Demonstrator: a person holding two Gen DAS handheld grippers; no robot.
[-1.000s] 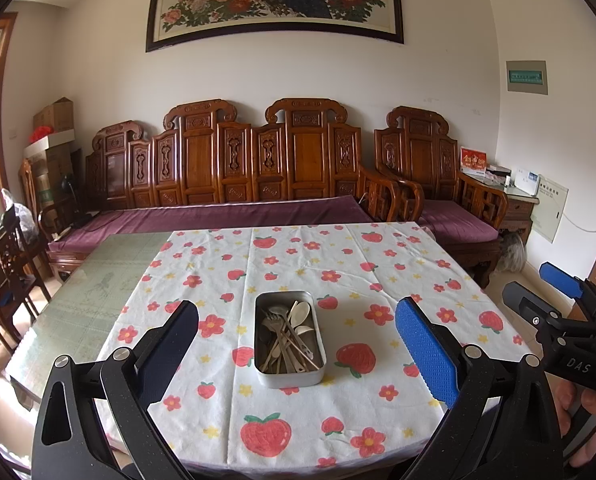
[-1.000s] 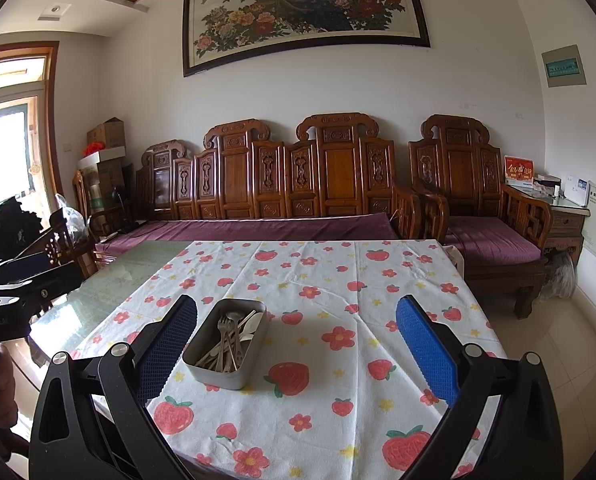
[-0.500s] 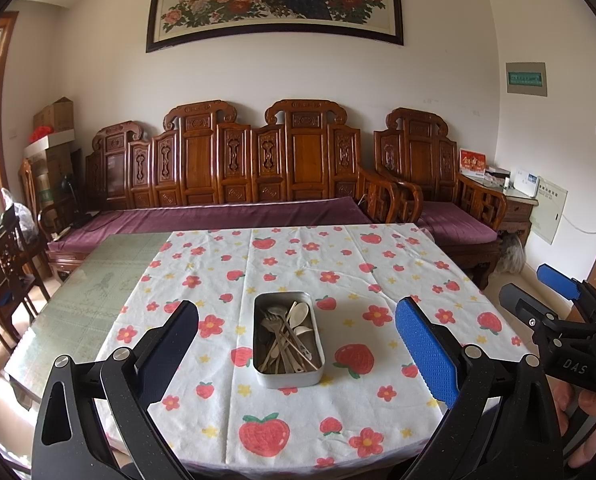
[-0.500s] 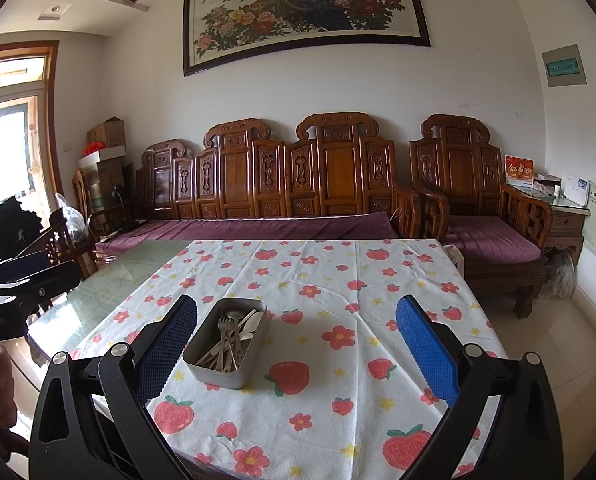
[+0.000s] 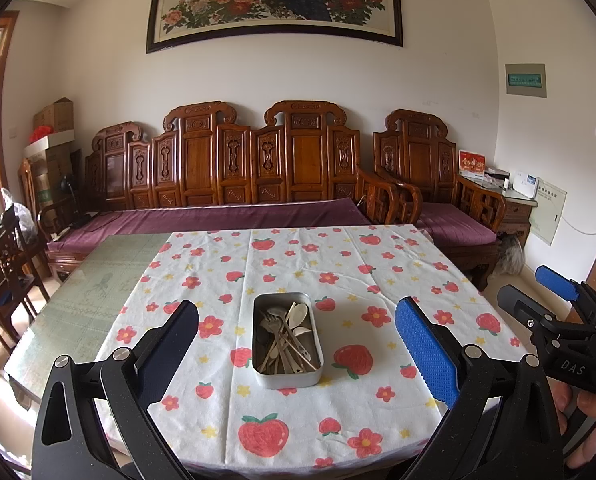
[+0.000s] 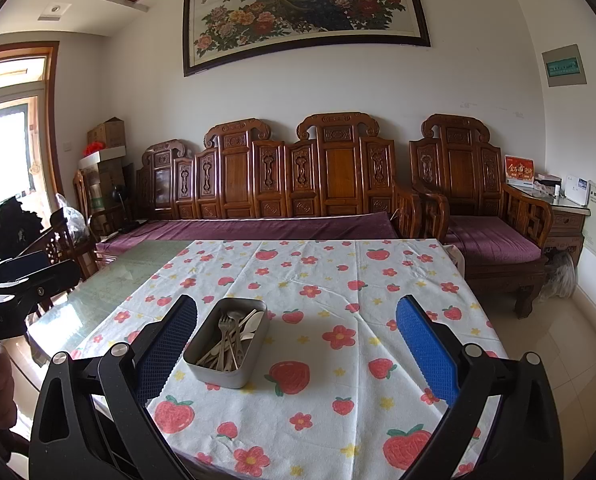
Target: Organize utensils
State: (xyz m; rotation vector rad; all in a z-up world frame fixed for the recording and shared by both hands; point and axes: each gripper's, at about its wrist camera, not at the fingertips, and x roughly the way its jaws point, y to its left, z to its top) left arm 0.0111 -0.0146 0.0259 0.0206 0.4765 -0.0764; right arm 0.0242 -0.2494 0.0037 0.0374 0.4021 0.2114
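Observation:
A rectangular metal tin [image 5: 286,376] stands on the strawberry-print tablecloth [image 5: 338,264] near the table's front edge. It holds a jumble of several utensils [image 5: 287,336]: spoons, forks and chopsticks. The tin also shows in the right wrist view [image 6: 217,372] with the utensils [image 6: 231,340] inside. My left gripper [image 5: 298,344] is open and empty, held above and in front of the tin. My right gripper [image 6: 298,344] is open and empty, with the tin just inside its left finger [image 6: 165,348]. The right gripper also shows at the right edge of the left wrist view [image 5: 554,300].
The cloth covers the right part of a glass-topped table [image 5: 81,300]. A carved wooden sofa [image 5: 257,160] with purple cushions stands behind it. Dark wooden chairs [image 5: 5,264] stand at the left, and a side table [image 5: 510,200] at the far right.
Both grippers have barely shifted; the view in the left wrist camera drifted very slightly. Nothing was grasped or released.

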